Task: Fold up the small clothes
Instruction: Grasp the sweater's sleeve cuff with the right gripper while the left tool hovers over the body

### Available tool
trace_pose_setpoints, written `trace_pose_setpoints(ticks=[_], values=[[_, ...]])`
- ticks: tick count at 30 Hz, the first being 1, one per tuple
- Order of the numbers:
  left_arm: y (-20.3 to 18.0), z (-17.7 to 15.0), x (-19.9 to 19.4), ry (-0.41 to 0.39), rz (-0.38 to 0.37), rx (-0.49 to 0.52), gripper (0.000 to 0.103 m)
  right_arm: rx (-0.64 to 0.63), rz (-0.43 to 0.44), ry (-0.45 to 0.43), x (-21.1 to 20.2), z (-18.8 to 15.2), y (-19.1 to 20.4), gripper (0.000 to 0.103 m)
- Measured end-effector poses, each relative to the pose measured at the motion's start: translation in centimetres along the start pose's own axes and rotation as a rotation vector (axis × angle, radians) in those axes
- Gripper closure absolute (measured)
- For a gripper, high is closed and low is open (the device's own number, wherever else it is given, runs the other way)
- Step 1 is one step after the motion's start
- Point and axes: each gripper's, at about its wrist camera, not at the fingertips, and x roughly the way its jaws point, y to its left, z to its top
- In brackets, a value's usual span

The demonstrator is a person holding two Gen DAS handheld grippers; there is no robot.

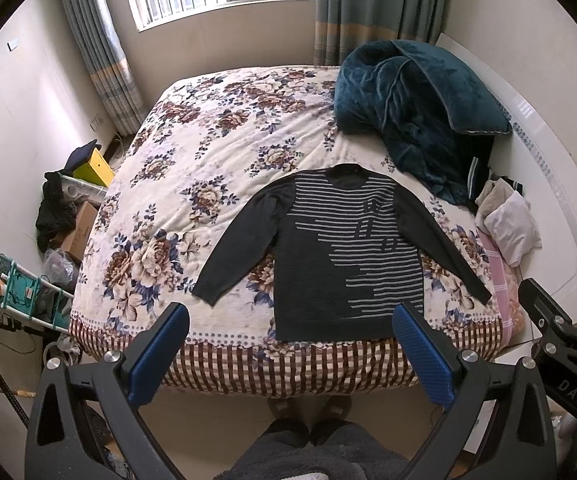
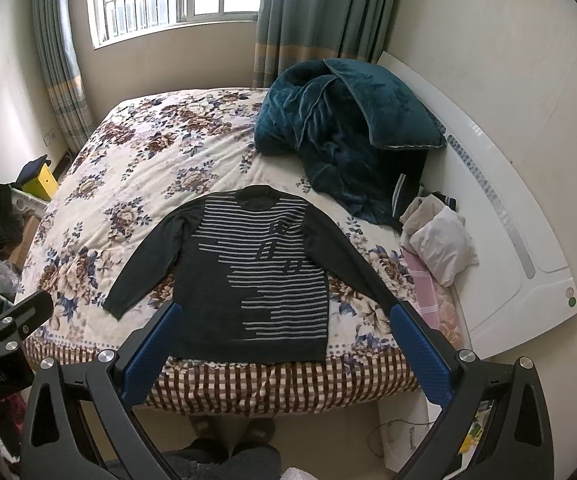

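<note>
A dark grey sweater with pale stripes [image 1: 340, 256] lies flat on the floral bed [image 1: 192, 168], front up, collar toward the window, both sleeves spread out, hem at the near bed edge. It also shows in the right wrist view [image 2: 260, 280]. My left gripper [image 1: 290, 314] is open and empty, held above the floor in front of the bed, short of the hem. My right gripper [image 2: 284, 316] is open and empty at the same distance. Each gripper shows at the edge of the other's view, the right one [image 1: 560, 320] and the left one [image 2: 12, 320].
A teal plush blanket [image 1: 412, 108] is heaped at the bed's far right. A small pile of pale clothes [image 1: 508, 216] lies by the white headboard [image 1: 548, 168]. Boxes and a rack [image 1: 28, 280] crowd the floor left of the bed. My feet [image 1: 308, 408] stand below the bed edge.
</note>
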Motion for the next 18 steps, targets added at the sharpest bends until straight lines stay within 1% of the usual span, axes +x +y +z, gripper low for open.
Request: trace_pose_setpoints(ticks=[2,4,5,6,9,11,14,15,16,18], values=[[0.7,1.9,-0.3,0.005,-0.004,0.01,0.0,0.005,0.0,0.006,-0.2,0.0,0.0,0.0],[0.9,2.2,0.1,-0.001,0.0,0.014,0.0,0.012,-0.001,0.012,0.1,-0.4,0.3,0.0],[1.0,2.8,0.7,-0.02,0.018,0.022,0.0,0.025,-0.001,0.021,0.1,-0.4,0.2,0.0],[1.4,2.6,1.0,-0.02,0.018,0.023,0.0,0.037,-0.001,0.028,0.4,-0.5,0.2,0.0],[1.2,4.1,4.5,-0.065,0.064,0.056,0.0,0.091,-0.012,0.044,3.2,-0.6,-0.2,0.0],[0.7,5.1,7.3,-0.08,0.083,0.073,0.0,0.146,-0.02,0.054,6.7,-1.1,-0.9,0.0],[-0.9,5.8,11.7,-0.083,0.126,0.102,0.0,0.256,-0.088,0.117,13.2,-2.7,-4.0,0.0],[-1.9,6.4,14.5,-0.067,0.145,0.115,0.0,0.303,-0.104,0.145,15.5,-3.3,-5.3,0.0],[-2.5,6.6,15.9,-0.056,0.148,0.117,0.0,0.347,-0.12,0.176,17.7,-3.8,-6.8,0.0],[-4.2,7.2,20.0,-0.02,0.15,0.116,0.0,0.457,-0.15,0.242,22.8,-5.6,-10.6,0.0]])
